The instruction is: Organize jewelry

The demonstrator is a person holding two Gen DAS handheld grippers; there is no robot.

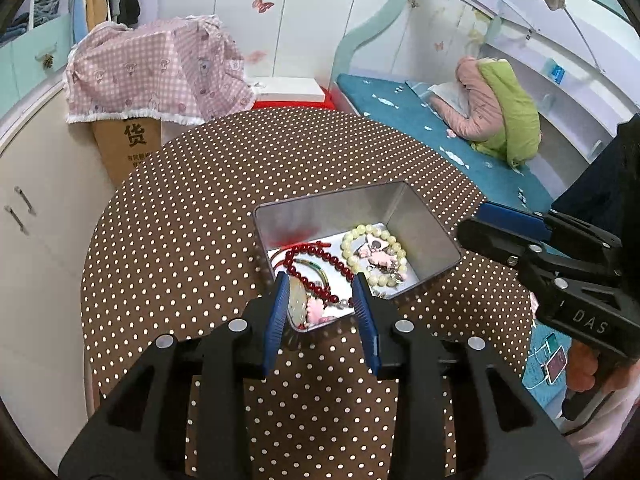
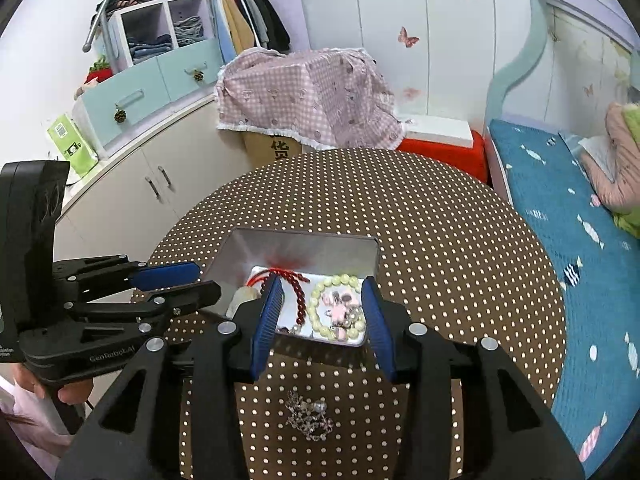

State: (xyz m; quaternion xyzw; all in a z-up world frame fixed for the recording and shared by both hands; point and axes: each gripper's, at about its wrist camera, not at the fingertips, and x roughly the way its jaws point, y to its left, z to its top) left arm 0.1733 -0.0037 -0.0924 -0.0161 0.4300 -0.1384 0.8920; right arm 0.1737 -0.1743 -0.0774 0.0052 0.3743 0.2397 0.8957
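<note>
Jewelry still outside the container comes first: in the right wrist view a small silvery chain piece (image 2: 309, 420) lies loose on the dotted tablecloth (image 2: 460, 240), just in front of the right gripper (image 2: 322, 320) and short of the tin. It is untouched and, by my reading, is the one remaining item visible on the table.

The right gripper hangs above the near edge of the metal tin (image 2: 240, 248), its blue pads spread apart with nothing between them. The left gripper (image 1: 322, 308) sits over the tin's near corner in its own view; its pads likewise stand apart and empty. Neither claw pinches anything. Each gripper also shows in the other's view, held at the side of the table.

Inside the metal tin (image 1: 424, 216), the following are already stowed:
- a dark red bead strand (image 1: 316, 260) with a red cord tassel, toward the left side;
- a pale yellow-green bead bracelet (image 1: 374, 256), toward the right side;
- small pink charms (image 1: 380, 258) resting within the bracelet's ring;
- a thin green bangle (image 1: 318, 270) lying under the red strand, partly hidden.

Items lie mixed and overlapping rather than separated.

Beyond the tin the tablecloth carries no further jewelry that I can see. No lid is in view.

Assessment: collection is mostly complete. Outstanding: the chain piece on the cloth needs lifting into the tin. Whether closing the tin forms part of the job cannot be told.
</note>
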